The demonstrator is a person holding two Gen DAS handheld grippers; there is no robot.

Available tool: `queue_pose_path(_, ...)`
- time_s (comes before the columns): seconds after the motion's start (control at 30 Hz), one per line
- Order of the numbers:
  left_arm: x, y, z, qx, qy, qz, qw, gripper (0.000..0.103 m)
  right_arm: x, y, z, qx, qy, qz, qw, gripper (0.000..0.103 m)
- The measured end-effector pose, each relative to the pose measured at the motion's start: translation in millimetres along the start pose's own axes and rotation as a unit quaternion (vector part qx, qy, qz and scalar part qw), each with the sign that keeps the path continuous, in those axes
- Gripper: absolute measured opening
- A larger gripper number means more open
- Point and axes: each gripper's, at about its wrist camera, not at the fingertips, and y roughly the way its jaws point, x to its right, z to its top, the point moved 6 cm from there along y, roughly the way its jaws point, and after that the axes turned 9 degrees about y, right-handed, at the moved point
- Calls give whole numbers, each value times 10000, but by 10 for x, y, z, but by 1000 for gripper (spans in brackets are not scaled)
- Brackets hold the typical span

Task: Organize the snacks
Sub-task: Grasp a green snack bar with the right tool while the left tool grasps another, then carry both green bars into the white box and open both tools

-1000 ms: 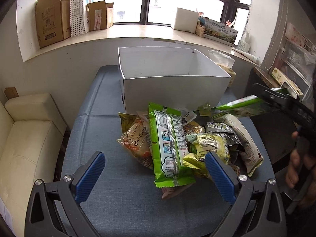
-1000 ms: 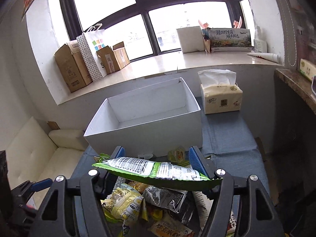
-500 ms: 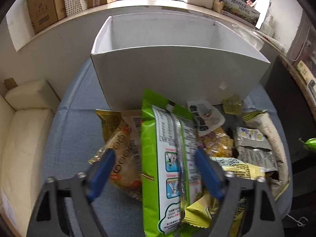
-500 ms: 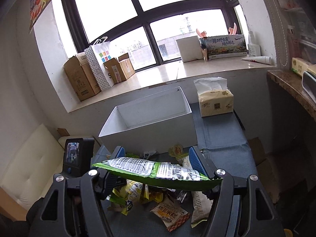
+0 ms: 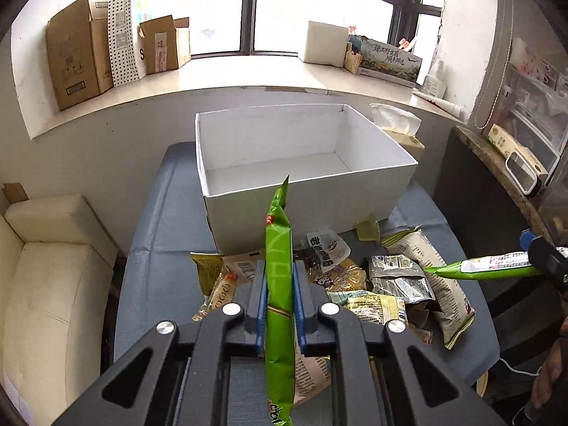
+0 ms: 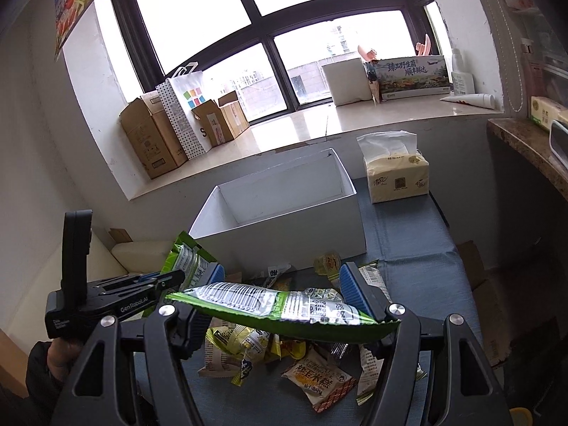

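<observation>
My left gripper [image 5: 279, 277] is shut on a long green snack packet [image 5: 279, 305], held edge-up above the snack pile [image 5: 387, 284] and in front of the empty white box [image 5: 301, 163]. My right gripper [image 6: 280, 285] holds a second green packet [image 6: 284, 310] flat across its blue pads, also above the pile [image 6: 284, 358]. The white box [image 6: 280, 209] stands just beyond. The left gripper [image 6: 167, 280] shows at the left of the right wrist view with its packet [image 6: 184, 262]. The right gripper's packet shows at the right edge of the left wrist view [image 5: 486, 268].
The snacks and box sit on a blue-grey covered table [image 5: 159, 277]. A tissue pack [image 6: 396, 175] stands right of the box. A cream sofa [image 5: 46, 277] is at the left. Cardboard boxes [image 5: 78, 49] line the windowsill. A dark counter [image 5: 497, 163] is at the right.
My left gripper dropped onto the pile, shut on the big green packet and lifted it on edge. My right gripper kept its packet and stayed raised above the pile.
</observation>
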Motion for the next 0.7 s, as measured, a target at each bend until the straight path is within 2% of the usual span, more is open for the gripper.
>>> queue_pose_path(0.2, -128, -148, 295, 203, -116, -32, 9997, 15, -181, 90, 149, 15, -214, 221, 9995, 72)
queue_pose_path(0.27, -166, -188, 482, 321, -151, -77, 9993, 15, -259, 156, 305, 52, -262, 281, 9992, 72)
queue_pose_path(0.43, -335, -160, 1025, 607, -233, 74, 9979, 15, -420, 496, 842, -11, -240, 381, 9990, 72)
queue_pose_path(0.57, -448, 46, 1442, 820, -200, 162, 9963, 15, -495, 940, 1261, -66, -505, 198, 9985, 72)
queue_pose_path(0.7, -559, 503, 1631, 644, -234, 276, 9973, 15, -468, 1515, 1473, -216, -841, -47, 9962, 72)
